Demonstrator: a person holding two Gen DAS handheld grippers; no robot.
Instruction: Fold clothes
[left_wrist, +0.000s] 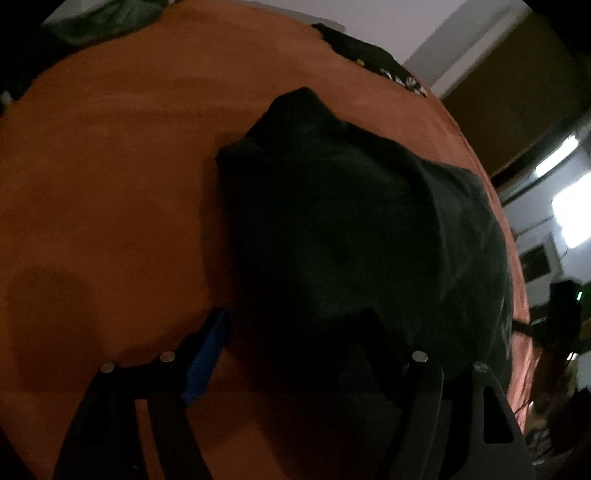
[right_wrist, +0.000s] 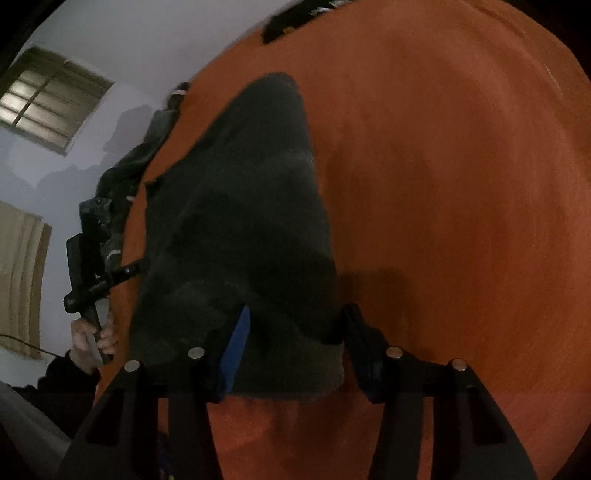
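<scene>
The dark cloth (right_wrist: 243, 236) lies partly folded on the orange bed (right_wrist: 443, 184), ahead of both grippers (left_wrist: 291, 343) (right_wrist: 291, 332), whose fingers stand apart, holding nothing.

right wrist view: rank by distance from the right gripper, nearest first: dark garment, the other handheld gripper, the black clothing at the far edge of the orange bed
1. dark garment, directly between the right gripper fingers, lying on the orange bed.
2. other handheld gripper, off to the left past the bed edge.
3. black clothing, far edge, top of view.
</scene>
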